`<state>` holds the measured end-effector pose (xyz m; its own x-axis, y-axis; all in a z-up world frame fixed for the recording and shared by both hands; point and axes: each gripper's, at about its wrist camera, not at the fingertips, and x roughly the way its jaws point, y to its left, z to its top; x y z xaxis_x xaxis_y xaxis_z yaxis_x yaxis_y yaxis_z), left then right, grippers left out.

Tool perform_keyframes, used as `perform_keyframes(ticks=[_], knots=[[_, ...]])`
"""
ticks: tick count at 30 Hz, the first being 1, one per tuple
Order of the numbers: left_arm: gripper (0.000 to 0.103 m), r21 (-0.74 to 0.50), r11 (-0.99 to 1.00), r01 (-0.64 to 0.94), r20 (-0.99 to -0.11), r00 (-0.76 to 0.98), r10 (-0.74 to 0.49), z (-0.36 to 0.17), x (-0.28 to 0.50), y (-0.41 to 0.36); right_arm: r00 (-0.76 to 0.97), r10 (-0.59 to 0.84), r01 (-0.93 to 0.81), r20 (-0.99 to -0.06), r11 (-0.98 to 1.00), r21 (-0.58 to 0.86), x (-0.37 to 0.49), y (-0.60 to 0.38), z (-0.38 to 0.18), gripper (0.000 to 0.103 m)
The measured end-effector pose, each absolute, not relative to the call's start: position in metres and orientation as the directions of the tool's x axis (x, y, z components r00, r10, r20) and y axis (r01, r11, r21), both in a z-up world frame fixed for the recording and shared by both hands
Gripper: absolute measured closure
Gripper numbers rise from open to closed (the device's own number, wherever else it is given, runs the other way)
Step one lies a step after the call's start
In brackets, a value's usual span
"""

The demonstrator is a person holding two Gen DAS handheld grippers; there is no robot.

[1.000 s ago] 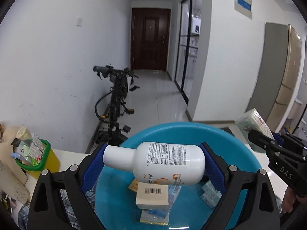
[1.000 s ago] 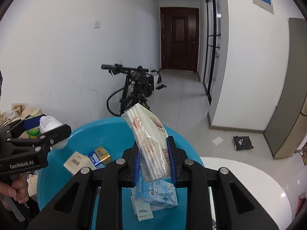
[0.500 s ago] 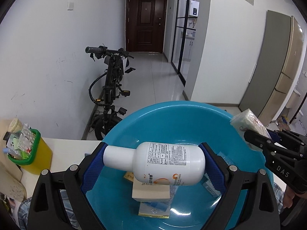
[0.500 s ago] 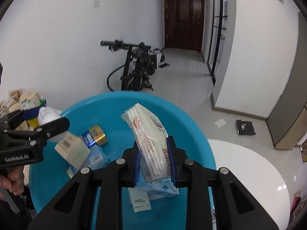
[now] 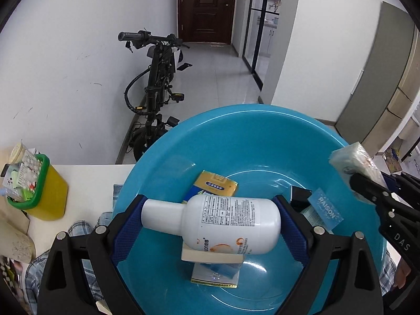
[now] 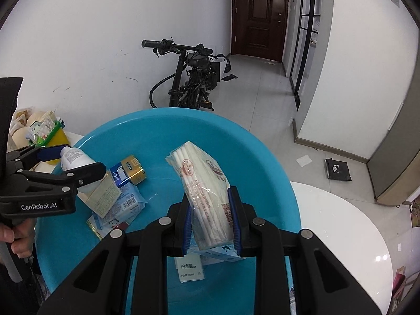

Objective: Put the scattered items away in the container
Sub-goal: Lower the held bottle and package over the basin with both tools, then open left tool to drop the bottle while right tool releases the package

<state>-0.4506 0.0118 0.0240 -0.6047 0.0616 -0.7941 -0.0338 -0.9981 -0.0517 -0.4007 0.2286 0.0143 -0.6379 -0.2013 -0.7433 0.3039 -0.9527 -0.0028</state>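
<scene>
1. Spanning the wide-set jaws of the left gripper (image 5: pixel 210 223), the white bottle (image 5: pixel 225 223) is gripped end to end: long axis 9-to-3 in the left wrist view, cap toward 9 o'clock, base toward 3 o'clock.
2. Bottle position: above the interior of the blue basin (image 5: pixel 236 136), over a beige box (image 5: pixel 210 256) on the basin floor.
3. The right gripper (image 6: pixel 211 218) is closed narrowly on a clear pack of white sticks (image 6: pixel 207 194).
4. Pack long axis: 11-to-5 in the right wrist view, free end toward 11 o'clock, above the basin (image 6: pixel 157 120).
5. Yellow-and-blue carton (image 6: pixel 128 169): basin floor, 10 o'clock of the pack.
6. The basin sits on a white table (image 6: pixel 341 225).
</scene>
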Motion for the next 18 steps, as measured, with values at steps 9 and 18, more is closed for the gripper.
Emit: perform_keyframes(ticks=[9,18], knots=[[0.008,-0.043,-0.998,-0.036,-0.806,-0.589,0.056,0.0179,-0.4548,0.0197,-0.633,-0.200,0.311,-0.748,-0.951,-0.009,-0.4025,0.2245,0.0131,0.080],[0.007,-0.034,-0.999,-0.033,-0.813,-0.580,0.047,0.0140,-0.4594,0.0211,-0.627,-0.195,0.313,-0.754,-0.950,-0.014,-0.4041,0.2226,0.0121,0.080]])
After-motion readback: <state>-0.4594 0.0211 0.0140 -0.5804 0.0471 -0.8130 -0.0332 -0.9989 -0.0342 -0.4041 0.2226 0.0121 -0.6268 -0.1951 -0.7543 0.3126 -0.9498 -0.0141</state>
